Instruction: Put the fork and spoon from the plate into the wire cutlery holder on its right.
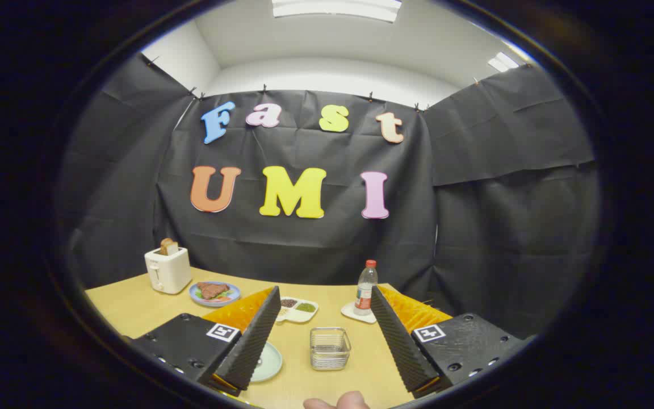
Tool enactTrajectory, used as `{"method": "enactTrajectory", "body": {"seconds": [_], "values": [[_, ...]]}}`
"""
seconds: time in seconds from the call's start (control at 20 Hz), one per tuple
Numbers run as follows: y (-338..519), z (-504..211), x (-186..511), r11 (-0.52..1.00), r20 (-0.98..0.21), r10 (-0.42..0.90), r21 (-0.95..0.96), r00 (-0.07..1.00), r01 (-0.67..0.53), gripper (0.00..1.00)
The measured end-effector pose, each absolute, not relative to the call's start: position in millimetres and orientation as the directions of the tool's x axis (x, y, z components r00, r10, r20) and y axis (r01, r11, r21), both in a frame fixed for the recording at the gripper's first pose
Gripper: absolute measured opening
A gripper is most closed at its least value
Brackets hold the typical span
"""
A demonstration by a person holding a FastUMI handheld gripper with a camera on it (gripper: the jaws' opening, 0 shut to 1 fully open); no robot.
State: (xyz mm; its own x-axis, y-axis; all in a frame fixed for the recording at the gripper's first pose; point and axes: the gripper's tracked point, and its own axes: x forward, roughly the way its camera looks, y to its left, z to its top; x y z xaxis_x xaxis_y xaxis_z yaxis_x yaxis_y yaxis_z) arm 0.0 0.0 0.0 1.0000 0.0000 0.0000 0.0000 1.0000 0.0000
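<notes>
Claw [327, 341] open and holding nothing, hovering over the surface [134, 307].

I'm seeing the wire cutlery holder [330, 347] sitting between the fingers, just ahead; the plate [267, 362] is lying left of it, mostly hidden behind the left finger [250, 341], so I'm not making out fork or spoon, or their axis.

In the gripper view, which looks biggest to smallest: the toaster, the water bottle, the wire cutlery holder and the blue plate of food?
1. Toaster, clearly largest.
2. Water bottle and wire cutlery holder look about alike; the holder sits nearer the open gripper, so I won't rank them.
3. Blue plate covers the least, though it lies flat and far off.
</notes>
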Motion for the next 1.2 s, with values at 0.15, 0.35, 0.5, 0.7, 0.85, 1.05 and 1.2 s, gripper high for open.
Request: {"method": "enactTrajectory", "body": {"seconds": [0.15, 0.35, 0.5, 0.7, 0.85, 1.05, 1.2], "values": [[4, -8, -3, 1.000, -0.009, 0.011, -0.029, 1.000, -0.011, 0.95], [2, -17, -3, 0.999, -0.030, 0.006, -0.036, 1.000, -0.007, 0.95], [-6, -13, -2, 1.000, -0.040, -0.007, -0.005, 0.999, 0.006, 0.95], [0, -18, 1, 1.000, -0.055, 0.004, 0.004, 0.998, -0.004, 0.95], [9, -19, 3, 1.000, -0.063, 0.021, -0.003, 0.998, -0.021, 0.95], [23, -20, 5, 0.999, -0.080, 0.045, -0.002, 0.996, -0.045, 0.95], [35, -28, 11, 0.998, -0.130, 0.062, -0.001, 0.990, -0.063, 0.95]]}}
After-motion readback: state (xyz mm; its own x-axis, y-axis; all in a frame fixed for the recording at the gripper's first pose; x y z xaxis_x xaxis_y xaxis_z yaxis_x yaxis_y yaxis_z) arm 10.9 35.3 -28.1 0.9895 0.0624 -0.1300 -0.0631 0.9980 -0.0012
